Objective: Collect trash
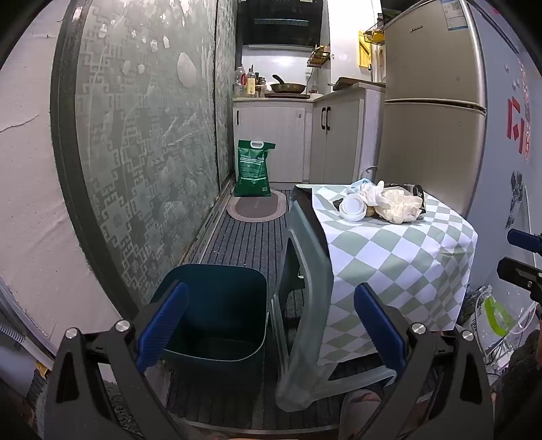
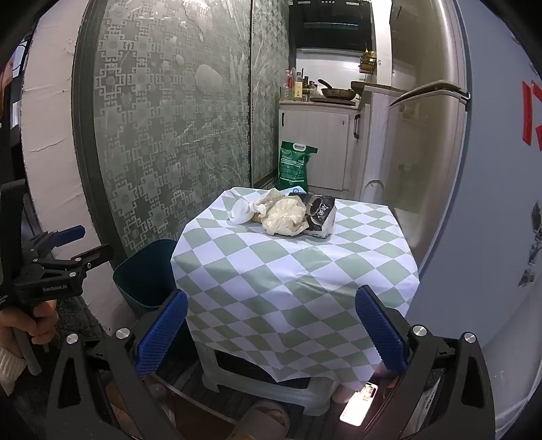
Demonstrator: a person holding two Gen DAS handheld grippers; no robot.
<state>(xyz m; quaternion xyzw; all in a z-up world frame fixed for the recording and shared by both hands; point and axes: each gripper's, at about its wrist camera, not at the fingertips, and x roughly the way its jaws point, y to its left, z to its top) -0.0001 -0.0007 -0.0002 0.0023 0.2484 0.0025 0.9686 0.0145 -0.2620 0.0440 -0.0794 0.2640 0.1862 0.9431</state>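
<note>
Blue bin (image 1: pixel 216 314) sits beside the surface (image 2: pixel 291 270) for trash (image 2: pixel 288 215); we note both tongs (image 1: pixel 271 325) (image 2: pixel 271 328) released, empty.

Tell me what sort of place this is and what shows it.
Most likely a small home kitchen: a refrigerator stands beside white cabinets, a frying pan sits on the counter under a range hood, and a sack, probably rice, leans on the floor.

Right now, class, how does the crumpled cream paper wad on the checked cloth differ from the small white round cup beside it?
The crumpled cream paper wad is bigger, shapeless and creased; the small white round cup is smaller, smooth and rigid-looking. The wad is cream, the cup white. Both sit on the green-and-white checked cloth, ungripped.
</note>
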